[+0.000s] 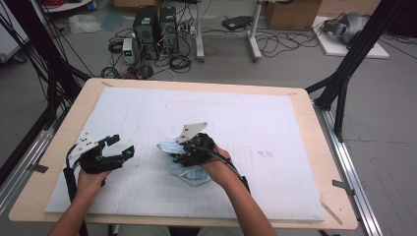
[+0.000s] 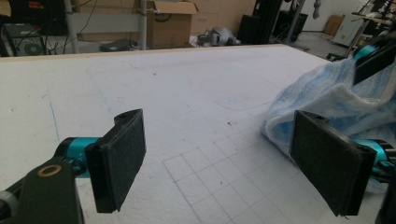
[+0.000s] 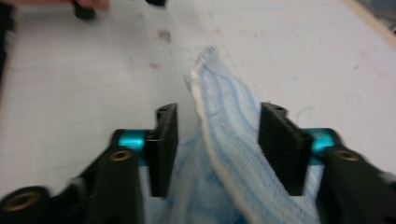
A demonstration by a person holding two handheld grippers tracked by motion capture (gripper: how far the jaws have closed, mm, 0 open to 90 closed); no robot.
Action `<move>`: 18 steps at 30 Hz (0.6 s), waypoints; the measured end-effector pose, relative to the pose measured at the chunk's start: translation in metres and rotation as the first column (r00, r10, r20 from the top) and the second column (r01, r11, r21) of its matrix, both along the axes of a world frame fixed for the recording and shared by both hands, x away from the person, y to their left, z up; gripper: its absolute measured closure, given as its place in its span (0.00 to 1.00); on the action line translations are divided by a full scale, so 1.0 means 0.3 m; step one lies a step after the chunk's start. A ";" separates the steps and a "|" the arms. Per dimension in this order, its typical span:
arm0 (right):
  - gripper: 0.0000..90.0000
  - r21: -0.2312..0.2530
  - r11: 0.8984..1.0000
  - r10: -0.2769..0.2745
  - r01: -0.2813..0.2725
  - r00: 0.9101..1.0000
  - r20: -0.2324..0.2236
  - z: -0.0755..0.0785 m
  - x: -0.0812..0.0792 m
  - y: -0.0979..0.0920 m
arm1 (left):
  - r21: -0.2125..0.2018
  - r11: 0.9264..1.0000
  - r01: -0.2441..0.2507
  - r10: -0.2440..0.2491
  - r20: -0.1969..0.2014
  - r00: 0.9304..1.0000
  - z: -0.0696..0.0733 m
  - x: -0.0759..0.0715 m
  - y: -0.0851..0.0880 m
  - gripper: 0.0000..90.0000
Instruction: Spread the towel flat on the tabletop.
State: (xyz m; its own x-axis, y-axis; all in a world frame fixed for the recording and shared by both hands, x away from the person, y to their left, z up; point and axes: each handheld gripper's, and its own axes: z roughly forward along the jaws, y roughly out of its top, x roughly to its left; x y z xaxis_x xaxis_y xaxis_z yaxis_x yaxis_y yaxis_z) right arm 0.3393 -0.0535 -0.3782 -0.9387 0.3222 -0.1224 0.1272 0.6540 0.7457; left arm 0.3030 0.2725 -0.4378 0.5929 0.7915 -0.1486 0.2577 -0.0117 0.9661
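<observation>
Forearms come in from the bottom edge of the high view, cut off by the frame, and each hand carries a gripper. Our left gripper (image 1: pixel 120 146) rests near the left side of the worktop (image 1: pixel 314 123), on the white sheet (image 1: pixel 255 118) that covers it. Its jaws stand wide apart with nothing between them; in the left gripper view we see only bare sheet and faint grid lines between the two black pads (image 2: pixel 122 158).

Our right gripper (image 1: pixel 173 152) sits near the middle of the sheet, over the cloth (image 1: pixel 189 174), a crumpled blue-and-white piece. From above, the hand and the grey plate (image 1: pixel 193 132) hide much of the cloth, so its full outline is hard to make out. The right gripper view is blurred. There the cloth (image 3: pixel 229 140) runs up between the jaws as a ridge with a white hem. The jaws stand partly apart; the cloth lies loose between them, close to the right pad, and neither pad seems to press on it. We cannot tell for sure whether it brushes that pad.

In the left gripper view the cloth (image 2: pixel 327 98) lies to the right, just beyond the right pad, with the other gripper's jaw on its far edge.

Beyond the worktop, the floor holds computer towers (image 1: pixel 155 27), cables and boxes (image 1: pixel 290 14), cut off at the top.
</observation>
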 end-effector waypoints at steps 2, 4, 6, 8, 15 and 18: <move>0.81 -0.052 0.998 -0.035 0.034 0.999 -0.005 -0.017 0.033 0.013 | -0.001 1.000 -0.001 0.001 -0.001 1.000 0.000 -0.001 0.000 0.21; 0.96 -0.048 0.995 -0.083 0.082 0.996 -0.021 -0.024 0.064 0.000 | -0.004 1.000 -0.003 0.003 0.000 1.000 -0.001 -0.001 0.001 0.21; 0.97 -0.038 0.994 -0.101 0.101 0.995 -0.016 -0.024 0.081 -0.014 | -0.004 1.000 -0.007 0.007 -0.001 1.000 -0.001 -0.002 0.004 0.21; 0.97 -0.005 0.986 -0.168 0.168 0.985 -0.026 -0.020 0.116 -0.051 | -0.007 1.000 -0.007 0.007 -0.003 1.000 -0.003 0.000 0.004 0.21; 0.97 0.053 0.889 -0.456 0.455 0.890 0.008 0.007 0.243 -0.207 | -0.003 1.000 0.000 0.000 -0.005 1.000 -0.003 0.000 -0.003 0.21; 0.97 0.073 0.791 -0.610 0.607 0.792 0.016 0.006 0.296 -0.302 | -0.002 1.000 0.004 -0.004 -0.007 1.000 -0.003 0.000 -0.006 0.21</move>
State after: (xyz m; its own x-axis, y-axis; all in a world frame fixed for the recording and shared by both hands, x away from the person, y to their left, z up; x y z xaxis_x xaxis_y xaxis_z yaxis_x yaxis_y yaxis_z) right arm 0.4282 -0.1440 -0.3765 -0.5410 0.8333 -0.1139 0.4551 0.4039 0.7936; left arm 0.3029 0.2708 -0.4388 0.5951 0.7887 -0.1542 0.2642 -0.0107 0.9644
